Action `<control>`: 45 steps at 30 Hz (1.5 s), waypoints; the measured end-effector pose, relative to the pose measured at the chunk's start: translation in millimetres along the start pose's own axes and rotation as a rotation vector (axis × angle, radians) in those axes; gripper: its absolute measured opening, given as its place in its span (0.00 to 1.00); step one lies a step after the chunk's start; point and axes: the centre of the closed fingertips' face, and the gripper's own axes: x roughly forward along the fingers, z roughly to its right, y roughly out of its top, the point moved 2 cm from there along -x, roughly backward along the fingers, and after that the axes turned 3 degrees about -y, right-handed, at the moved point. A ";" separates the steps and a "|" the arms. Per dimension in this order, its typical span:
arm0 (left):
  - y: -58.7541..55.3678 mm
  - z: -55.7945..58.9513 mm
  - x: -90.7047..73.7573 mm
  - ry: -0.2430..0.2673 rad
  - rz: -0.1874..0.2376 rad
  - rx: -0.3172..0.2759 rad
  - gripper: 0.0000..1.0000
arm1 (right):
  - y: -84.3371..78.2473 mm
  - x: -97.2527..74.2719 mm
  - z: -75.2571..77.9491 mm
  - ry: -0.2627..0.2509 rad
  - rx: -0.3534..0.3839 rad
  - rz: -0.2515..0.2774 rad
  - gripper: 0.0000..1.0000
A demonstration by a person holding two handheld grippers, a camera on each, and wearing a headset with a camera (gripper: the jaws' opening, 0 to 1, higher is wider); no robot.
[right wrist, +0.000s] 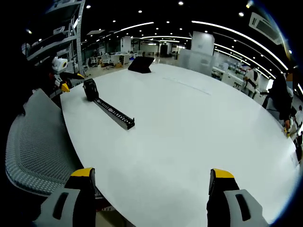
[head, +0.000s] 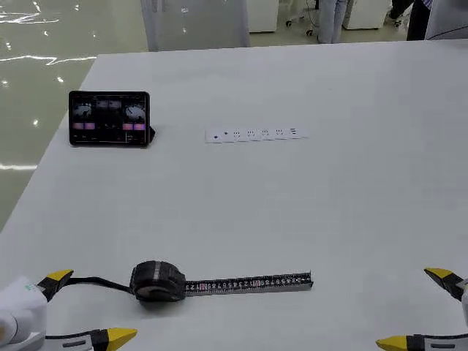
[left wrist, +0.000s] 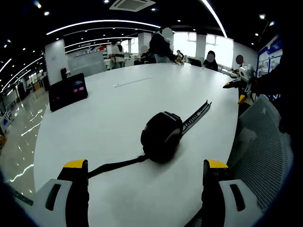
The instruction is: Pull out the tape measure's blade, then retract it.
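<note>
Left tongs [left wrist: 146,164]: wide open, yellow tips far apart, nothing held; they sit at the near left edge of the surface [head: 292,205], facing the tape measure.
Right tongs [right wrist: 152,172]: also wide open and empty, at the near right edge of the surface, well apart from the blade's free end.
Wrist strap [head: 99,281]: a black loop running from the case towards the left tongs. Its end lies just beside one yellow tip, and I cannot tell whether they touch.
Tape measure [head: 156,281]: a black rounded case lying on the surface near the front edge, just ahead of the left tongs and between the lines of their jaws in the left gripper view.
Blade [head: 248,283]: partly drawn out, lying flat on the surface and reaching from the case towards the right tongs. It is dark with pale printed marks and ends in a small hook.
Tablet [head: 109,118]: propped up with its screen lit, far back on the left side of the surface.
Power strip [head: 254,134]: white, lying flat near the middle of the surface, well beyond the tape measure.
Mesh chair [right wrist: 38,142]: grey, at the near edge of the surface, below the tape measure in the right gripper view.
People [left wrist: 161,45]: several at the far end of the surface, small and indistinct.
</note>
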 end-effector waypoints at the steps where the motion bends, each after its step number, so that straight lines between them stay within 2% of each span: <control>1: -0.8 0.6 -0.5 -0.002 0.000 0.002 0.99 | -0.4 -0.8 -0.4 -0.002 -0.001 0.000 0.99; 6: -2.7 1.2 -2.9 -0.003 0.001 0.005 0.99 | -0.9 -5.3 -4.1 -0.004 -0.004 -0.014 0.99; 11: -3.0 -1.1 -5.1 0.008 0.004 0.002 0.99 | -5.8 -5.3 1.9 -0.020 -0.010 -0.008 0.99; 20: -0.7 -0.4 -4.8 0.011 0.008 0.007 0.99 | -8.5 -7.8 2.1 -0.019 0.001 -0.007 0.99; 25: 0.8 3.3 -4.2 -0.008 0.017 0.000 0.99 | -10.8 -8.4 3.5 -0.017 0.005 -0.014 0.99; 28: -1.7 5.0 -3.7 -0.014 0.004 0.013 0.99 | -10.9 -8.4 2.5 -0.014 0.003 -0.018 0.99; 36: 2.3 4.8 -1.4 -0.001 0.003 0.004 0.99 | -6.6 -2.2 0.4 -0.001 -0.009 -0.036 0.99; 39: 4.0 9.6 2.0 -0.020 0.003 -0.011 0.99 | -1.4 0.9 -2.1 0.022 -0.006 -0.041 0.99; 41: 3.9 12.5 4.7 -0.023 -0.002 0.001 0.99 | -0.4 3.2 -4.6 0.039 -0.005 -0.050 0.99; 45: 4.1 16.7 11.9 -0.031 -0.014 0.007 0.99 | 2.1 7.5 -7.9 0.055 -0.042 -0.075 0.99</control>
